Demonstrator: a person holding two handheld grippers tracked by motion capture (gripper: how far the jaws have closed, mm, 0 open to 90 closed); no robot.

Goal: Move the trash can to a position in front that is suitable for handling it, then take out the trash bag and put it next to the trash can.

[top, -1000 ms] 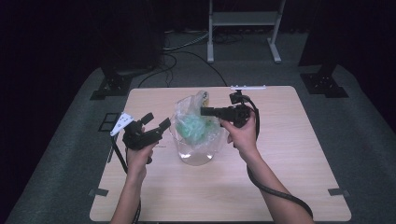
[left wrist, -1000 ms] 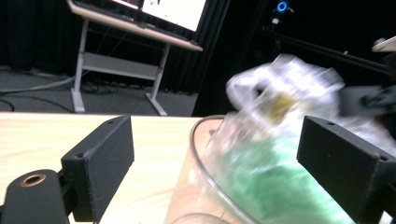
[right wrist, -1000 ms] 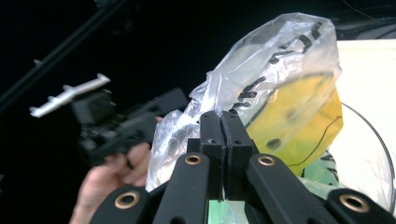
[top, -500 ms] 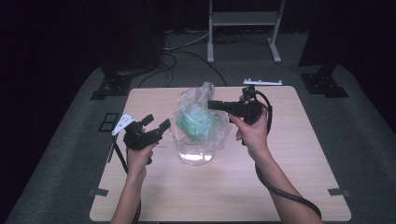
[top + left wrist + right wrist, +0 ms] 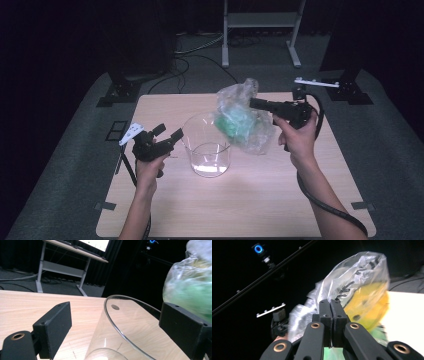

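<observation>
Right now your right gripper point(image 5: 255, 103) has its jaws pressed together on the clear plastic bag point(image 5: 242, 120), pinching the film near the bag's upper end; in the right gripper view the two black jaws meet flat with the plastic caught between them point(image 5: 331, 307). The bag hangs in the air, clear of the worktop point(image 5: 260, 200), up and to the right of the glass beaker point(image 5: 207, 145), and close to its rim without a visible touch. It holds green material and, seen from the right gripper view, something yellow with dark spots; the bag is crumpled, with black print on the film. Its long axis runs roughly upright, the bunched top uppermost and the full, rounded part sagging below your gripper. Your left gripper point(image 5: 170, 136) stands wide, its jaws on either side of the beaker's near wall at the rim point(image 5: 130, 322); whether the pads press on the glass you cannot tell. The beaker stands upright on the worktop, mouth up, with nothing visible inside.
</observation>
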